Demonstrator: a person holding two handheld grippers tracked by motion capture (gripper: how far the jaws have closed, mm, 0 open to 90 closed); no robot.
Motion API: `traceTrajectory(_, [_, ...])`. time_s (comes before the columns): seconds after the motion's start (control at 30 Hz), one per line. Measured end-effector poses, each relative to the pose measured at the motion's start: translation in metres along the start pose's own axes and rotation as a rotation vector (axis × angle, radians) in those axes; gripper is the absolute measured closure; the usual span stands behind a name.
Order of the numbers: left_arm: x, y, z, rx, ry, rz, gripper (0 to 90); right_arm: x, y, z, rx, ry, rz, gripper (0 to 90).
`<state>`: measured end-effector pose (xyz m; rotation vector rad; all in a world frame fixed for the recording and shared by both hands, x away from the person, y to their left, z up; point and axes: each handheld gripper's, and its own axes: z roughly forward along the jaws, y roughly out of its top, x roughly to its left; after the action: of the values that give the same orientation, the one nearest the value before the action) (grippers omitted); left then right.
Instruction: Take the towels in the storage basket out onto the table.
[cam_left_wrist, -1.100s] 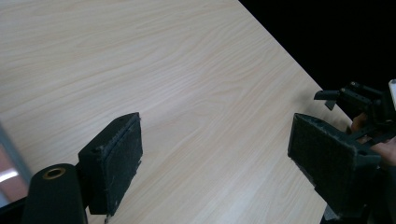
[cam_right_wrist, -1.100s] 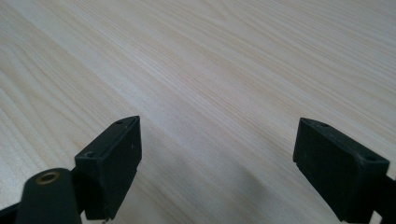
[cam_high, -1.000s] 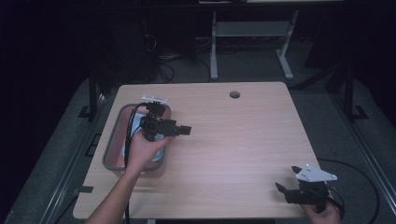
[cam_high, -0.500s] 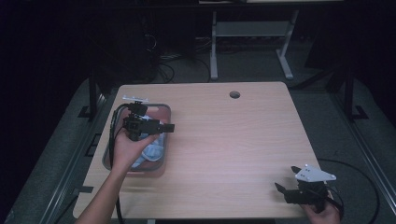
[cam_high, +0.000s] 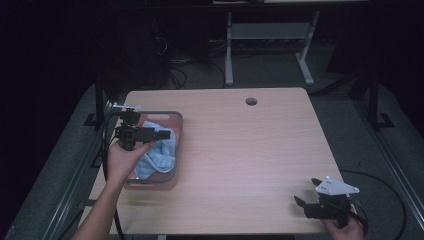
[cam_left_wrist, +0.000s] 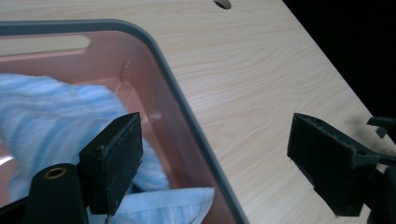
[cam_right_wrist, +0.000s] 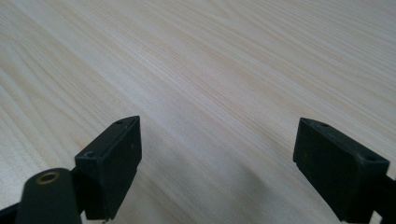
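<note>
Left claw (cam_left_wrist: 215, 154) wide over pink tub (cam_high: 178, 131) rim, blue towel (cam_high: 159, 155) inside; right claw (cam_high: 305, 191) wide, bare table (cam_high: 250, 150) beneath.

The left tool (cam_high: 162, 134) now sits farther back toward the person's left, over the tub's (cam_high: 178, 150) left part, uncovering more blue towel (cam_high: 159, 155).
</note>
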<state>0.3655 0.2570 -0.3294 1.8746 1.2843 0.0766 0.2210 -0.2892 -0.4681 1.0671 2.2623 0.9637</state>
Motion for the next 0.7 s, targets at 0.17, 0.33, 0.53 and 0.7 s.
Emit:
traceTrajectory(0.17, [0.016, -0.005, -0.009, -0.018, 0.037, -0.037, 17.5, 0.001, 0.0, 0.0, 0.003, 0.003, -0.002, 14.8])
traceTrajectory(0.33, [0.025, -0.01, -0.013, -0.02, 0.071, -0.048, 19.0, 0.001, 0.0, 0.001, 0.004, 0.005, -0.001, 14.8])
traceTrajectory(0.53, [0.035, -0.017, -0.009, -0.005, 0.113, -0.061, 20.0, 0.001, 0.0, 0.0, 0.005, 0.007, -0.001, 14.9])
traceTrajectory(0.7, [0.04, -0.022, -0.004, 0.012, 0.145, -0.073, 21.3, 0.001, 0.0, 0.0, 0.002, 0.007, -0.004, 14.9])
